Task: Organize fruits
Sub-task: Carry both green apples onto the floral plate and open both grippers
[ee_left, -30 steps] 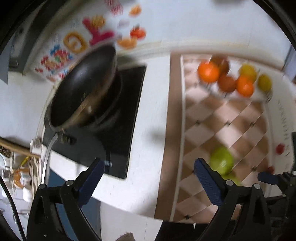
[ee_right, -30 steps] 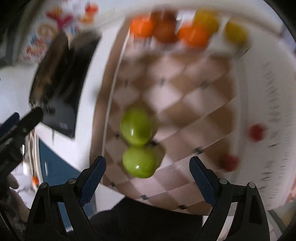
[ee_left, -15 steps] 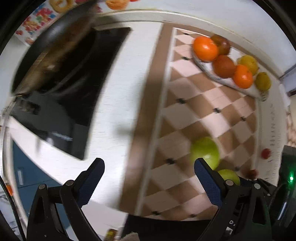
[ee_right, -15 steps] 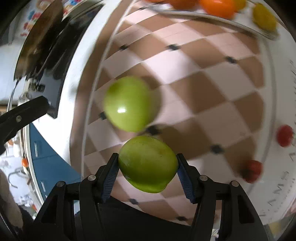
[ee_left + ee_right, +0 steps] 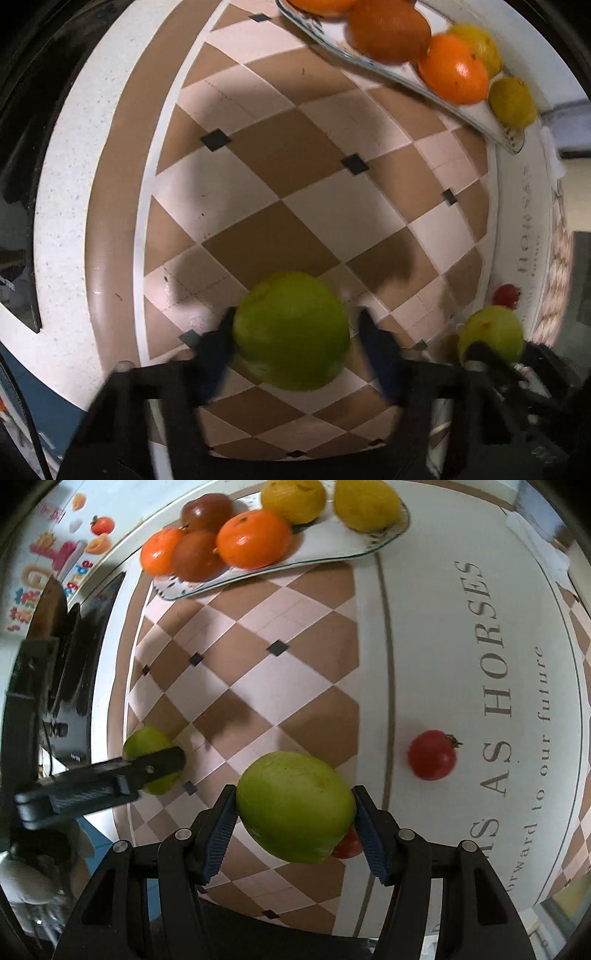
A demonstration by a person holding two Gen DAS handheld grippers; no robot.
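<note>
A home kitchen is indicated. A white speckled countertop [image 5: 59,206] is covered by a table mat [image 5: 443,672] with a brown and cream diamond check and the printed word "HORSES". At ten o'clock in the right wrist view, a black induction hob [image 5: 79,686] is set on the counter, and a dark frying pan [image 5: 48,605] is seen on it. Behind the hob, colourful cartoon stickers [image 5: 55,554] are fixed to the wall. At twelve o'clock, a patterned serving plate [image 5: 332,550] loaded with oranges [image 5: 253,539] and yellow citrus fruits [image 5: 365,502] is placed on the mat.
</note>
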